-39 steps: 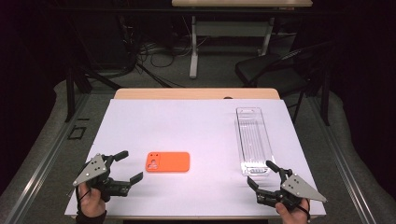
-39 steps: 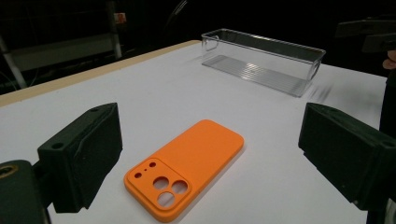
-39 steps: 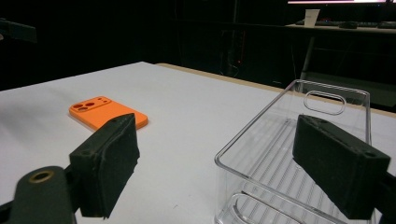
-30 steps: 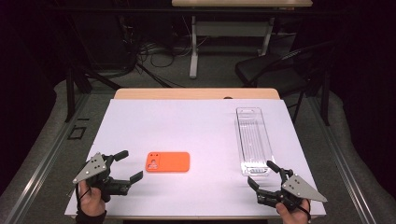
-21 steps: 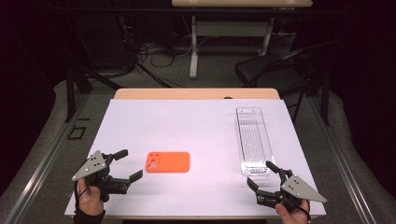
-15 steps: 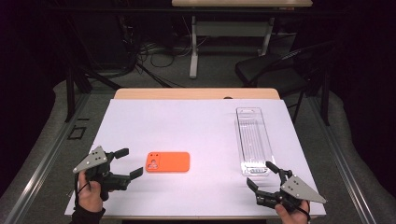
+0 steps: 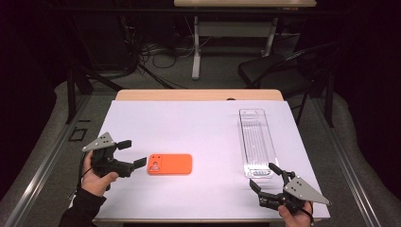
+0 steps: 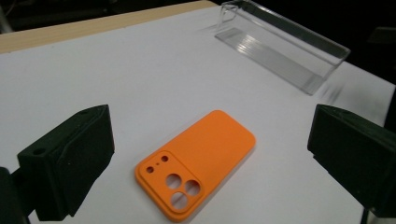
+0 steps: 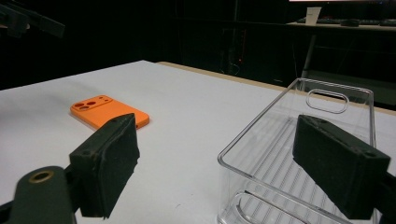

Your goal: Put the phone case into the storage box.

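A: Status of left gripper [image 7: 131, 153]?
B: Jaws spread wide, just opened further, nothing between them. Aimed at orange phone case [image 7: 169, 164], lying flat, camera cutouts up, just beside the jaw tips. Probably widened to straddle the case.

A: Right gripper [image 7: 267, 179]?
B: Also spread, empty, at near end of clear tray [image 7: 255, 142]. Likely staged to steady or lift it. Case and tray well apart on white table [image 7: 189, 127].

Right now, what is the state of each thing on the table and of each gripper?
Orange phone case: lying flat, camera holes up, not held.
Clear tray: upright, empty, not held.
Left gripper: open, beside the case, jaws just opened wider, nothing gripped.
Right gripper: open, at the tray's near end.
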Demonstrator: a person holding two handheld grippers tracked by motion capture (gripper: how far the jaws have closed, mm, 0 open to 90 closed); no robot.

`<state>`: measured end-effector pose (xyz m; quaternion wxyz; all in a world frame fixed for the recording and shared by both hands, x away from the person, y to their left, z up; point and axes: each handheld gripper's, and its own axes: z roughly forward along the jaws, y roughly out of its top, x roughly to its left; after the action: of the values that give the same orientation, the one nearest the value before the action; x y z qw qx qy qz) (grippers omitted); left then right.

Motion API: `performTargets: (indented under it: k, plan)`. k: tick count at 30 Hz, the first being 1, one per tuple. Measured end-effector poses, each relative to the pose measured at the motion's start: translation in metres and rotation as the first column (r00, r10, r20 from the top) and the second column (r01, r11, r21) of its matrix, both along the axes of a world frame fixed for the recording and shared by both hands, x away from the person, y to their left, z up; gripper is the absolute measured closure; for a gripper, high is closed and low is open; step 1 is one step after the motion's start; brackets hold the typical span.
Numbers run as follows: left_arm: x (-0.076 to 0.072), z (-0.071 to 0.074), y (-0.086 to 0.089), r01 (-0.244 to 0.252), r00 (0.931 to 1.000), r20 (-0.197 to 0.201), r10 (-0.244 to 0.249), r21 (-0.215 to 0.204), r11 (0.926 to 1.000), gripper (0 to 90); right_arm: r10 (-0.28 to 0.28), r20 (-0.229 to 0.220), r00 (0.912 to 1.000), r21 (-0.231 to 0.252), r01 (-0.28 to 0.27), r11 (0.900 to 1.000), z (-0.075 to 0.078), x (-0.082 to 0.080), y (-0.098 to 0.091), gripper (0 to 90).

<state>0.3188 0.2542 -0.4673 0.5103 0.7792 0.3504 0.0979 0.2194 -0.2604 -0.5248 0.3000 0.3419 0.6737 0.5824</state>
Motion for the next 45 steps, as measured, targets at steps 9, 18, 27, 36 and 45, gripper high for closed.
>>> performTargets:
  k: [9,18,27,36,45]
  plan:
    - [0.022,0.005,-0.009,-0.021,0.9997,-0.01,0.021,0.071,0.9973,17.6,-0.005,-0.005,1.0,0.006,0.006,1.0,-0.001,0.001,0.001,13.8]
    - [0.042,-0.002,-0.031,0.018,0.9998,-0.01,-0.016,0.199,0.9798,48.0,-0.004,-0.013,0.9999,0.009,0.004,1.0,-0.002,0.003,0.0,13.8]
    - [0.067,-0.022,-0.048,0.02,0.9991,-0.043,-0.008,0.287,0.9576,79.1,-0.002,-0.019,0.9998,0.006,0.002,1.0,-0.002,0.003,-0.001,13.8]
    - [0.085,-0.045,-0.055,0.042,0.9918,-0.128,0.003,0.345,0.9375,90.0,0.0,-0.02,0.9998,0.007,0.0,1.0,-0.003,0.004,-0.001,13.8]
    - [0.095,-0.066,-0.06,0.053,0.9821,-0.187,0.023,0.392,0.9186,90.0,0.002,-0.024,0.9997,0.005,-0.002,1.0,-0.003,0.004,-0.001,13.8]
